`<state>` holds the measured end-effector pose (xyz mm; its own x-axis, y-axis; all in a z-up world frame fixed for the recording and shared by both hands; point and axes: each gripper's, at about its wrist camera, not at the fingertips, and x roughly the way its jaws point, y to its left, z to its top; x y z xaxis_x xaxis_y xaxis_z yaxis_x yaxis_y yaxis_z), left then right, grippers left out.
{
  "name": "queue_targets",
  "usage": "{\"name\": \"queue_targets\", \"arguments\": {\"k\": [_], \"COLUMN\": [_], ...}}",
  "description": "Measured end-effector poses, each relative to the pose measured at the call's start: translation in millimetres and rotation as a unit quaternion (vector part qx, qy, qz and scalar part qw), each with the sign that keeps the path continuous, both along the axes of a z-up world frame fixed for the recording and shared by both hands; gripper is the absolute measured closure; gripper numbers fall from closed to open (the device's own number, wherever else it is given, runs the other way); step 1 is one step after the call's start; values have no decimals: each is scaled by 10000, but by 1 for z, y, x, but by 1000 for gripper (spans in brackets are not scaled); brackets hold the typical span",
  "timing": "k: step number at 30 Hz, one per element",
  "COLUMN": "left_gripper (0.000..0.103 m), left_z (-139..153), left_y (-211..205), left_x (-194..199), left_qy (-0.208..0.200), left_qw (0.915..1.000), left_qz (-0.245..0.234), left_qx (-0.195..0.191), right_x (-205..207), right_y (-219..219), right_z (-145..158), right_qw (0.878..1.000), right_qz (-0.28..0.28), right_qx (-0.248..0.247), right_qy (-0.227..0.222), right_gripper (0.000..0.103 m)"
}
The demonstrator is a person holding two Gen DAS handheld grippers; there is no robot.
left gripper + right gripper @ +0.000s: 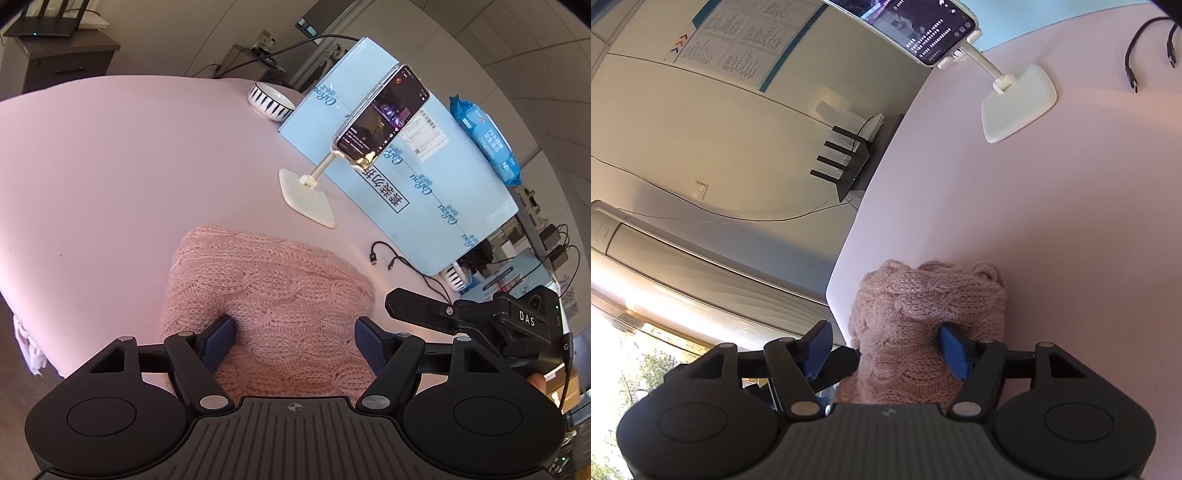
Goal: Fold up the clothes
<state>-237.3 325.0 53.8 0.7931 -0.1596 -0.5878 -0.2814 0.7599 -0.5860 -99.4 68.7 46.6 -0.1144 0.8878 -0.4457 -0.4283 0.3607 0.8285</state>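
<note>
Pink tabletop (110,166): both tongs tilt downward over a folded pink cable-knit sweater (273,291). Left gripper (295,343) straddles it, jaws released; right gripper (886,350) likewise spread, one pad (955,350) touching knit.

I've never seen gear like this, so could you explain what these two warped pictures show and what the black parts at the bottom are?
Each picture comes from a wide-angle camera on a hand-held tool that a person carries, one per hand. The black parts with blue pads are its two fingers. The left tool straddles a folded pink knitted sweater on a pink table, pads apart. The right tool looks at the same sweater from its other side; whether it grips is unclear. Also there: a phone on a white stand, a blue box and a bowl.
</note>
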Motion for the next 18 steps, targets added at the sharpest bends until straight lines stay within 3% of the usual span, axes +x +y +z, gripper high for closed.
{"name": "queue_targets", "arguments": {"k": [6,11,14,18], "left_gripper": [29,28,28,28], "left_z": [37,65,69,64], "left_y": [-35,-75,-101,-147], "left_x": [-3,16,39,82], "left_qy": [-106,-226,-250,-236], "left_qw": [9968,9881,9834,9778], "left_qz": [-30,-359,-672,-1281], "left_qx": [788,1476,1666,1642], "right_x": [3,7,9,10], "right_y": [-26,-72,-100,-153], "right_z": [18,41,46,47], "right_qw": [9988,9912,9860,9761], "right_qz": [-298,-820,-1129,-1668], "right_qx": [80,-8,-150,-381], "right_qy": [-391,-1037,-1220,-1337], "right_gripper": [32,32,32,32]}}
